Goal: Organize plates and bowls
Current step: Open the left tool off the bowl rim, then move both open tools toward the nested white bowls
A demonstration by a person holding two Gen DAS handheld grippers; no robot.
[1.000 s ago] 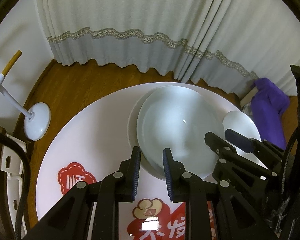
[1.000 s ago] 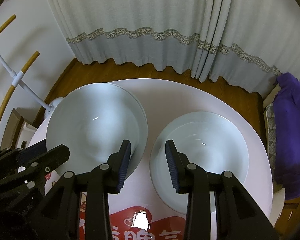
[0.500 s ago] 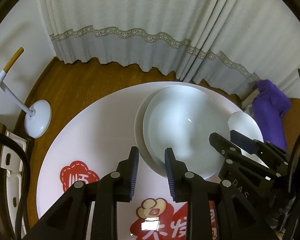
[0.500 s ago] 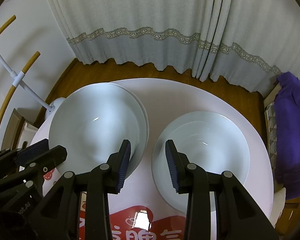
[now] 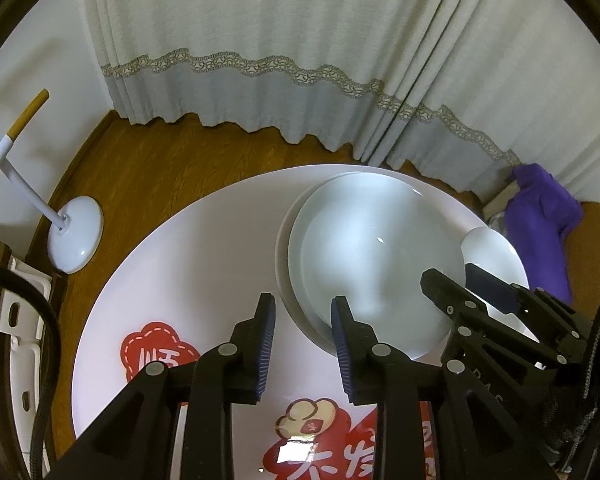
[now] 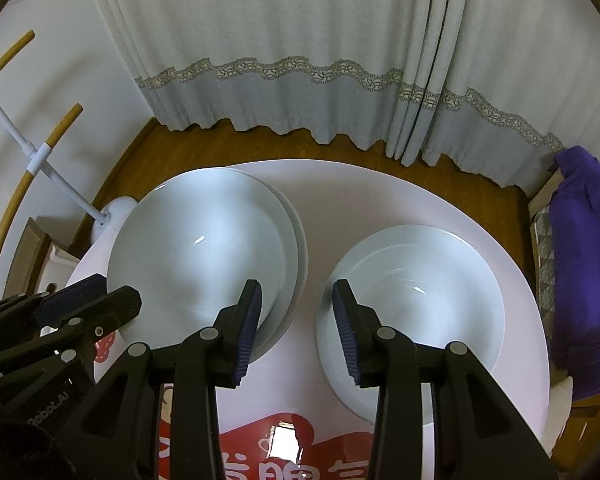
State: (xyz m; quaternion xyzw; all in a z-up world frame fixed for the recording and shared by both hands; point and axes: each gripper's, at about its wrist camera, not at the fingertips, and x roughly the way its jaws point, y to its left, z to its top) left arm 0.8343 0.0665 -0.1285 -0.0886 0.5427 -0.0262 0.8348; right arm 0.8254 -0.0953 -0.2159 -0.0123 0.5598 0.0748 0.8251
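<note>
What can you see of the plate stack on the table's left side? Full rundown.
The plate stack is two glossy white round plates, ceramic by the look, upright and nested. The top plate sits slightly off-centre, so the lower plate's rim shows as a crescent on the side facing the bowl. It rests on the round white table, apart from that bowl. No claw grips it. No chips or food visible.

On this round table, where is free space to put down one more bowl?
Free: the wide patch left of the stacked plates, up to the table edge, and the far strip behind the bowl. Crowded: the narrow gap between plates and bowl.
</note>
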